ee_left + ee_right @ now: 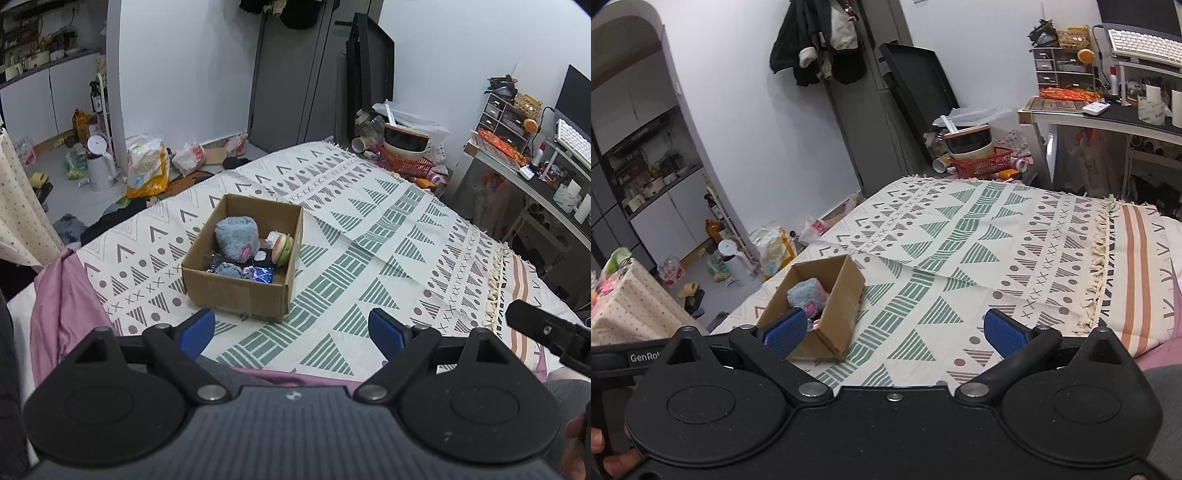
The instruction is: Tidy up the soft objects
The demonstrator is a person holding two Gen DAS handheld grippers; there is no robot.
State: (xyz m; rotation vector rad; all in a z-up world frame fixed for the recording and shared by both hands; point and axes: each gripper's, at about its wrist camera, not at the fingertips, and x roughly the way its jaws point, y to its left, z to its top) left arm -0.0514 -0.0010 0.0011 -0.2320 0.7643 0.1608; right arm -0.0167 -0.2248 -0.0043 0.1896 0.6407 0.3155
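Jaws wide and empty, we hover both grippers; cardboard box (242,258) at eleven o'clock holds the plush toys (236,236); bedspread (369,258) looks bare.

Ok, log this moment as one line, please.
left gripper: open, empty | right gripper: open, empty | cardboard box: on patterned blanket, holds blue plush, burger toy

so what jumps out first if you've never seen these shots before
The open cardboard box sits on the patterned blanket, holding a fluffy blue plush toy and a small toy burger at its right side. Both grippers, left and right, are wide open above the blanket's near edge, holding nothing.
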